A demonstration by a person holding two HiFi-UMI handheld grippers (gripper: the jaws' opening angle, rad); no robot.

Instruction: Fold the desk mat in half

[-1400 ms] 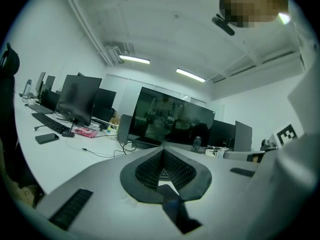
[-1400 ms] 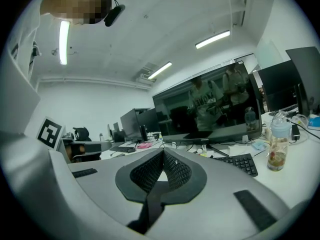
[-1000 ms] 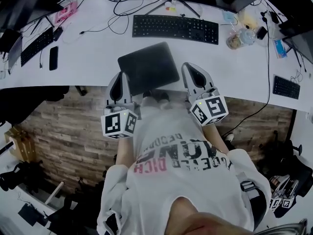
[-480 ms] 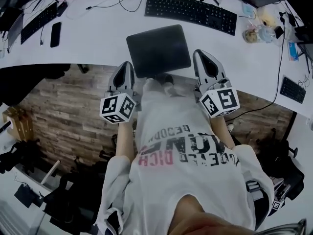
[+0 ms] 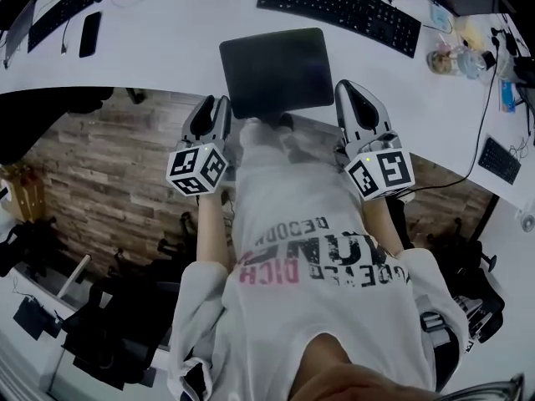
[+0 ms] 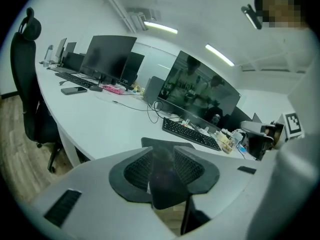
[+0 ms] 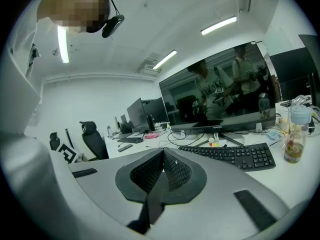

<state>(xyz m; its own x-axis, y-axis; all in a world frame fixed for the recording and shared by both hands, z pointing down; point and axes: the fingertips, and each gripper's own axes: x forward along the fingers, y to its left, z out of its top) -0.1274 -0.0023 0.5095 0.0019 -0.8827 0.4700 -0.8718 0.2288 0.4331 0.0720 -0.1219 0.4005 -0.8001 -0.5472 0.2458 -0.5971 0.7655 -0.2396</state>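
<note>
A dark desk mat (image 5: pixel 276 69) lies flat on the white desk (image 5: pixel 150 57), its near edge at the desk's front edge. My left gripper (image 5: pixel 209 111) hovers just off the mat's near left corner. Its jaws are opening with nothing between them, and a strip of the mat (image 6: pixel 150 142) shows past the left gripper (image 6: pixel 162 151). My right gripper (image 5: pixel 353 98) hangs beside the mat's near right corner, with its jaws together and empty. In the right gripper view the right gripper (image 7: pixel 163 151) hides the mat.
A black keyboard (image 5: pixel 338 11) lies just behind the mat, below a wide monitor (image 6: pixel 200 94). A phone (image 5: pixel 89 33) and a second keyboard (image 5: pixel 58 7) are at the far left, jars (image 5: pixel 456 57) at the right. An office chair (image 6: pixel 30 99) stands left of the desk.
The left gripper's jaws have parted; earlier they were together. Both grippers sit a little nearer the mat's near corners. The mat has not moved.
</note>
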